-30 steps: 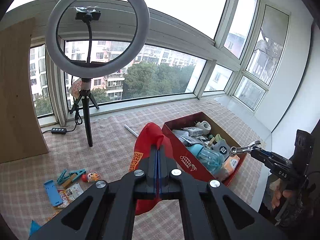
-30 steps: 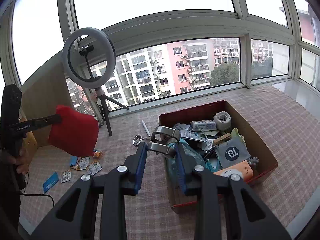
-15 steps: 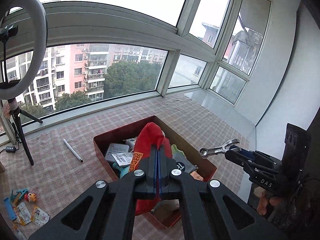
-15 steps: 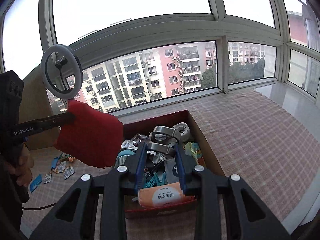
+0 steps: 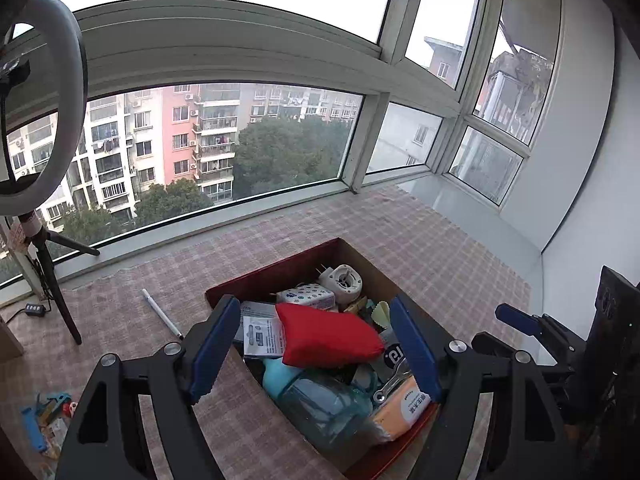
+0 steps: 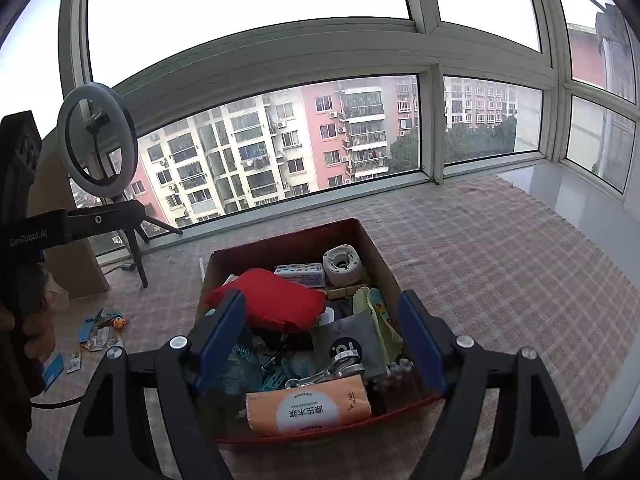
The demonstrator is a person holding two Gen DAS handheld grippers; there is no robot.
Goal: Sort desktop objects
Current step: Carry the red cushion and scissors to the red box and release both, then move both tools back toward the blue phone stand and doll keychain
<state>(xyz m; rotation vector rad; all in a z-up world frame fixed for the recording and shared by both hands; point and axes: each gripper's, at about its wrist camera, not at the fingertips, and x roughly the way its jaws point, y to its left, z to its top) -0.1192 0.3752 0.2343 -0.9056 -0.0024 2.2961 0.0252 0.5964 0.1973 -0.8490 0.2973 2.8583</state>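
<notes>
Both grippers, left gripper (image 5: 314,356) and right gripper (image 6: 322,344), now hang spread wide and empty above the red box (image 6: 288,236). A second ago they carried the red pouch (image 5: 328,336) and metal clip (image 6: 328,368); both now lie inside, leaving scattered bits (image 6: 98,330) unsorted.

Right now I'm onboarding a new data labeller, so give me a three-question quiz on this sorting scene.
1. True or false: the red pouch lies inside the cardboard box.
2. Multiple choice: how do the left gripper and right gripper stand? A both open, B both shut, C only the left open.
3. Fill in: the white pen lies on the checked cloth, ____ the box.

Key
1. True; it rests on top of the other contents.
2. A; each pair of blue pads is spread wide with nothing between them.
3. Outside, on the side towards the ring light.
</notes>
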